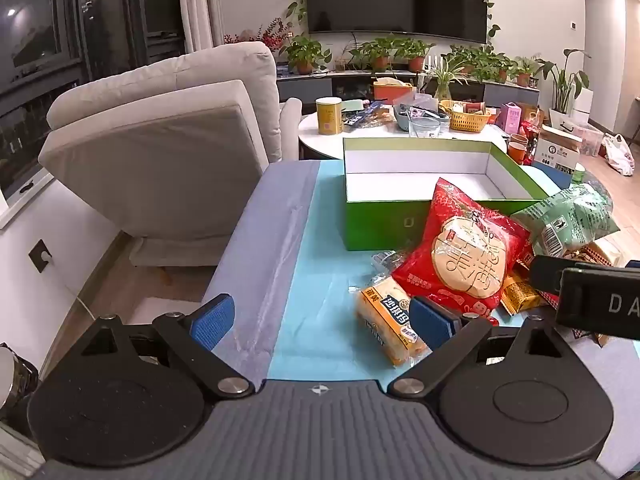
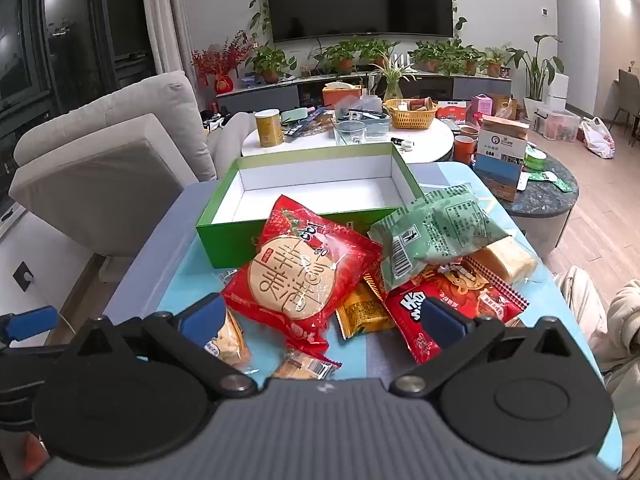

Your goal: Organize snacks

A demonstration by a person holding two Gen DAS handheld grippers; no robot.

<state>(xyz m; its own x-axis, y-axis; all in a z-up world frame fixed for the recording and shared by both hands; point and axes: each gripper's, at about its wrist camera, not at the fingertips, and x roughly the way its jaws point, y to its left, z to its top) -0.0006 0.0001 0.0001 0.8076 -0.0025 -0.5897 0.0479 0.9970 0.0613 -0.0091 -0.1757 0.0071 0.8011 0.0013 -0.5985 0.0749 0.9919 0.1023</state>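
A pile of snack packets lies on the blue-covered table in front of an empty green box with a white inside; the box also shows in the left wrist view. A big red round-cake packet lies on top, also seen in the left wrist view. A green packet, a red packet, a small orange packet and yellow cake packets lie around it. My left gripper is open and empty, left of the pile. My right gripper is open and empty, just before the pile.
A grey armchair stands left of the table. Behind the box is a round white table crowded with a tin, a yellow basket and boxes. A dark round side table with a paper bag stands at the right.
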